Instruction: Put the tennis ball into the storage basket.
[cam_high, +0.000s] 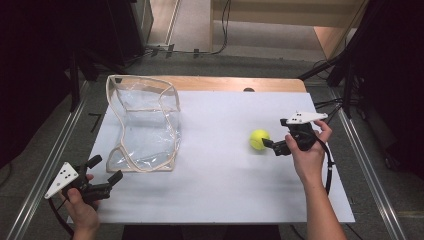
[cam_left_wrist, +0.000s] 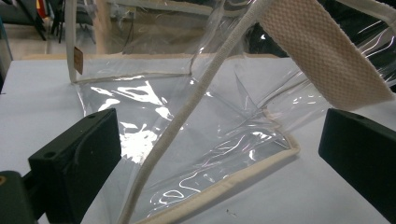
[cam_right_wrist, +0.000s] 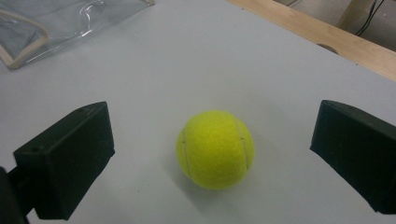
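Resting on the white desk (cam_high: 215, 190), a yellow tennis ball (cam_high: 259, 139) is sitting just ahead of the right gripper (cam_high: 274, 146), whose fingers (cam_right_wrist: 65, 158) are spread wide, grasping nothing. Near the left gripper (cam_high: 105, 170), also spread and empty, a clear bag (cam_high: 145, 125) is standing.

Black grippers (cam_high: 105, 176), grey plates, bare forearms.
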